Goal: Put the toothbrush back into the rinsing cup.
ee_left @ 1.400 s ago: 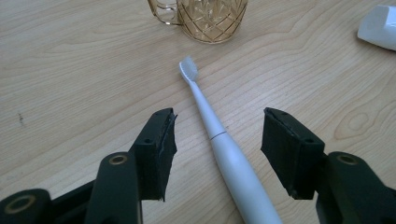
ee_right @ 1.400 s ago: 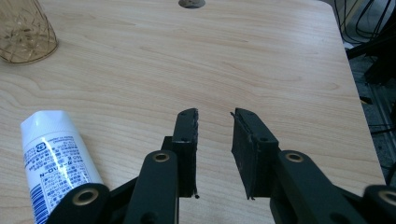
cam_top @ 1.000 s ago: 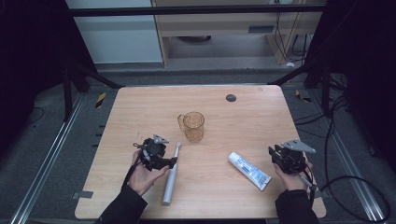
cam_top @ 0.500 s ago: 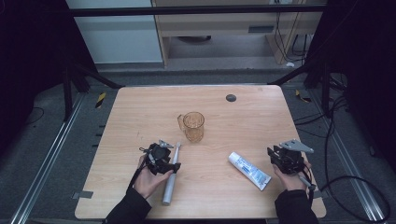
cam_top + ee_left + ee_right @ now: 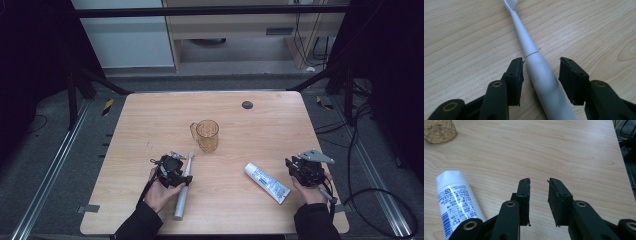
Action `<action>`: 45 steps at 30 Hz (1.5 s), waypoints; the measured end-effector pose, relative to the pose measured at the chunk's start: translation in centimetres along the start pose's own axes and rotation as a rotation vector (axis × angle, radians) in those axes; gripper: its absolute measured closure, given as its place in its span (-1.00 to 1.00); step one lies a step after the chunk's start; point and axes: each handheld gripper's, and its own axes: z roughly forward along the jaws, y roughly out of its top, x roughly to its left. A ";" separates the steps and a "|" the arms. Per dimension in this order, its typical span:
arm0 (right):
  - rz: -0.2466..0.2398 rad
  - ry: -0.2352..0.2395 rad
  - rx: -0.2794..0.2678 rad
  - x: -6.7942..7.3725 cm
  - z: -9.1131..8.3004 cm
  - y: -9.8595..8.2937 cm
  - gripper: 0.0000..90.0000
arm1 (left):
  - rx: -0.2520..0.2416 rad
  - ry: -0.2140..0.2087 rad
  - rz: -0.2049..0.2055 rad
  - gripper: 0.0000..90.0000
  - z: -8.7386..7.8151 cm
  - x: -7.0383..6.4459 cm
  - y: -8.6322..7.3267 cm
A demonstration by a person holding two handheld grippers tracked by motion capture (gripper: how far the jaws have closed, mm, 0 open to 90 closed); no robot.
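A fixed camera looks down on my surface [image 5: 150, 120]. My gripper cameras skim it close, facing twelve o'clock. All share its wood.

A white electric toothbrush [image 5: 541, 75] is laid flat on the wooden table, its thick handle lying between the spread jaws of the left gripper [image 5: 540, 73], untouched by either pad, its slim neck and bristled head pointed away from the gripper. A white toothpaste tube [image 5: 456, 200] with blue print is laid flat just left of the right gripper [image 5: 539, 195]. An amber glass mug [image 5: 206, 135] is stood upright beyond the left gripper.
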 end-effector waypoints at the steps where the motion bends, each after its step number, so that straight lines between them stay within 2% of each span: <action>1: -0.002 -0.001 -0.001 0.0 0.0 0.0 0.57 | -0.002 0.001 0.000 0.19 0.0 0.0 0.0; 10: -0.003 0.002 0.000 0.0 0.1 0.0 0.58 | 0.015 0.002 0.010 0.27 0.4 -0.1 -0.1; 21: -0.003 0.002 0.000 0.0 0.0 0.0 0.58 | 0.013 -0.011 0.010 0.34 0.5 -0.1 -0.2; 36: -0.004 0.003 0.001 0.0 0.0 0.0 0.61 | 0.024 -0.022 0.036 0.45 0.4 0.0 -0.3; 40: -0.004 0.005 0.002 0.0 0.0 0.0 0.61 | 0.041 -0.030 0.053 0.43 0.3 0.0 -0.3; 43: -0.005 0.004 0.002 0.0 0.1 0.0 0.61 | 0.048 -0.045 0.063 0.32 0.3 0.0 -0.2; 45: -0.003 0.005 0.002 0.0 0.0 0.0 0.60 | 0.058 -0.040 0.076 0.26 0.4 -0.1 -0.2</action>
